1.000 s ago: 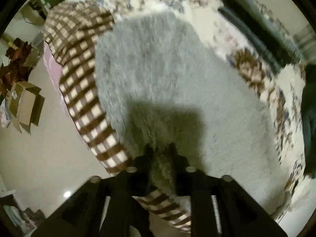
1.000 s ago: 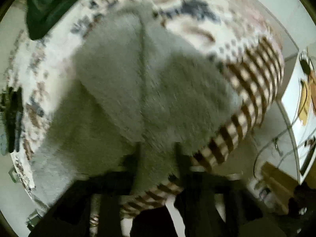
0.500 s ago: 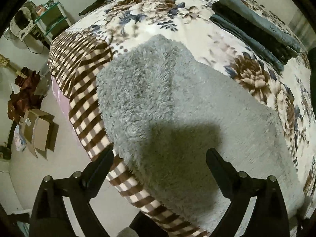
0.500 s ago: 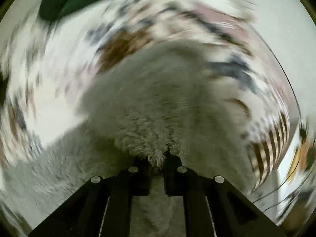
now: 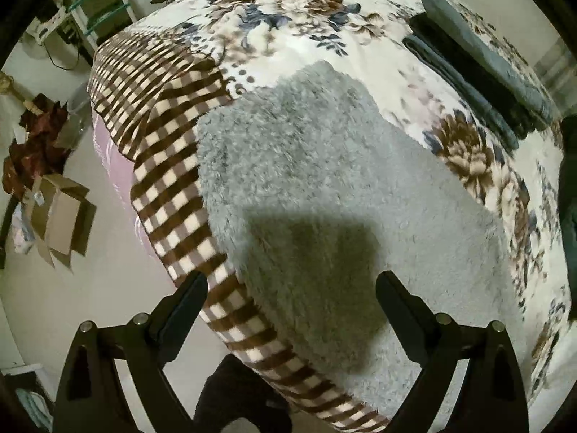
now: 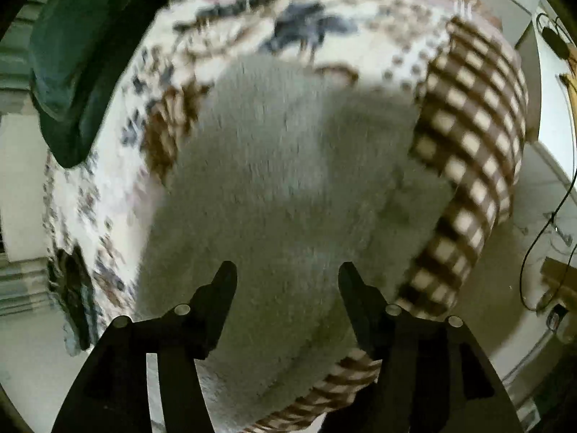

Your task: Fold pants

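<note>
Grey fleece pants (image 5: 317, 187) lay folded flat on the bed (image 5: 306, 29), w/ one edge along the bed's checked border (image 5: 162, 151). Left gripper (image 5: 292, 285) hung over the pants' near end, jaws wide apart, nothing clamped, its shadow on the fleece. Right gripper (image 6: 286, 270) pointed down at the pants too; jaws were opening, only fleece below them, not pinched. Dark folded clothes (image 5: 479, 72) sat near the bed's far side, well apart from the pants. Cardboard box (image 5: 61, 216) stood on the floor beside the bed.
</note>
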Demonstrator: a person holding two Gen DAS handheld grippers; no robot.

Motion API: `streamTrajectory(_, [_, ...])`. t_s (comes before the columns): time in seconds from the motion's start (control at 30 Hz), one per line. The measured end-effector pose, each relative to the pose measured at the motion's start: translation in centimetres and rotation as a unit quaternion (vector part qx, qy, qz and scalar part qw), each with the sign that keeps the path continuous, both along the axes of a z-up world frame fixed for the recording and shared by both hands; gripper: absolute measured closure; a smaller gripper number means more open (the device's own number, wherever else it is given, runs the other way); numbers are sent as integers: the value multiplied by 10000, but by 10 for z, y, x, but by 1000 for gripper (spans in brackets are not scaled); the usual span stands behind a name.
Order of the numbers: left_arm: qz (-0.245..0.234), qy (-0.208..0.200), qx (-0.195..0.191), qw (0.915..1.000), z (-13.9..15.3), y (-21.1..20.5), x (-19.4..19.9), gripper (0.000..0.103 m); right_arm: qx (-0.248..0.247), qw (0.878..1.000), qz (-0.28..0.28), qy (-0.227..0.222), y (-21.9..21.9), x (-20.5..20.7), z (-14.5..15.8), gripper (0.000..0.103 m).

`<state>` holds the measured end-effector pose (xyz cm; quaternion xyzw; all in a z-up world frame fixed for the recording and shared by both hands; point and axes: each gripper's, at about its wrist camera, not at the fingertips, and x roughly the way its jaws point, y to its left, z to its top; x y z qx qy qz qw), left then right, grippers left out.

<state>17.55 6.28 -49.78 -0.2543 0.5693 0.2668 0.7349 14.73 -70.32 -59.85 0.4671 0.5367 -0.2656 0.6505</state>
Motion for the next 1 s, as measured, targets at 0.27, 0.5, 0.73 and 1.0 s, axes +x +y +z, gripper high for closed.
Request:
streamTrajectory(0.27, [453,-170,-192,9986,-22,57,18,8,119,9993,-239,258,44,-3,-41,53])
streamTrajectory(0.5, [952,-537,-347,9934,-24,99,20,97,-388,9990,61,224,66,2,-24,93])
streamTrajectory(0.73, [853,-215,-269,9958,-26,114,1,96,-547,9980,219,226,71,-13,8,94])
streamTrajectory(1.0, [546,-25,-290,9981,-30,96,2,93,-5,9976,378,584,63,-24,-28,80])
